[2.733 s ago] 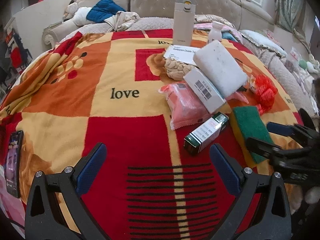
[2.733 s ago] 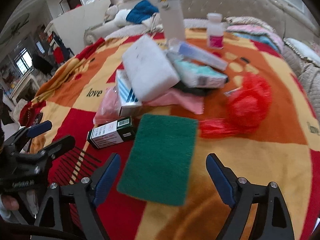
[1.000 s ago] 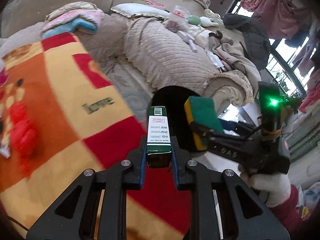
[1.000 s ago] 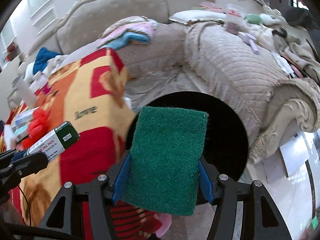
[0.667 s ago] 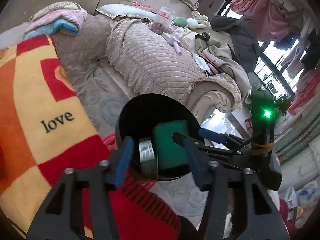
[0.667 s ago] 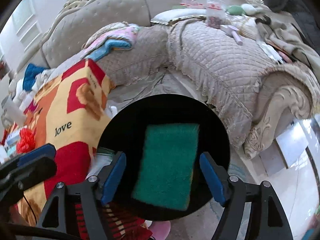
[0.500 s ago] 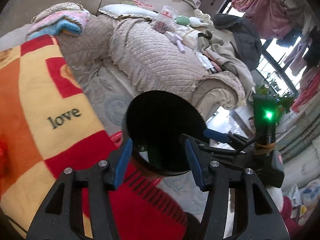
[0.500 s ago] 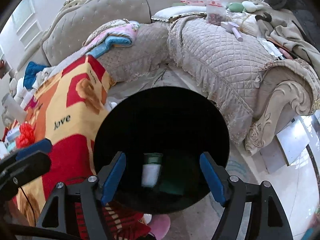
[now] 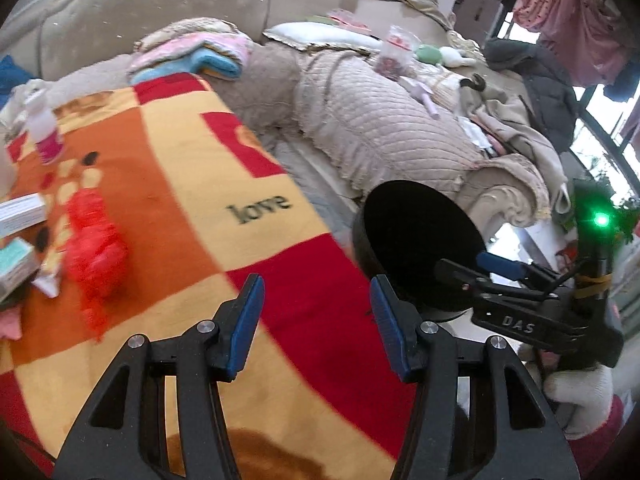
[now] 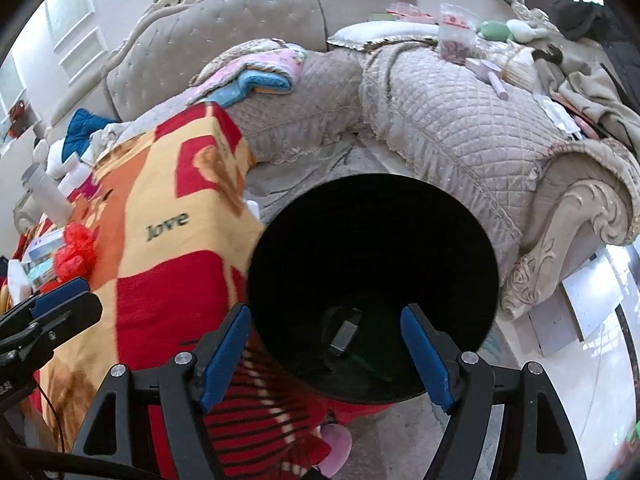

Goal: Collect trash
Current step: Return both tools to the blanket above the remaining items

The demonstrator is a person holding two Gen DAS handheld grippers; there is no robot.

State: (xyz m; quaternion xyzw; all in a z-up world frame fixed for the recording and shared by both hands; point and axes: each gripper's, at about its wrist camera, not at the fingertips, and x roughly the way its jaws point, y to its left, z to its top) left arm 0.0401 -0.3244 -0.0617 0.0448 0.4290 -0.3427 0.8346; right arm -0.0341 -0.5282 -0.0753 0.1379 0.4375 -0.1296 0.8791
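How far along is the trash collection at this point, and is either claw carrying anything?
Partly done. A small box lies at the bottom of the black bin, with something dark green beside it. Nothing is in hand: the left claw and right claw are both open and empty. Left on the blanket: red mesh, boxes and a small bottle.

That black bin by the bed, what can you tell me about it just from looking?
The black bin is round, open-topped, with dark, smooth walls. It stands upright on the pale floor, between the patterned blanket's hanging edge and the quilted beige sofa; the blanket seems to brush its side. Deep inside lie a small box and something green, dimly seen. The open right hand-held gripper hovers over its mouth.
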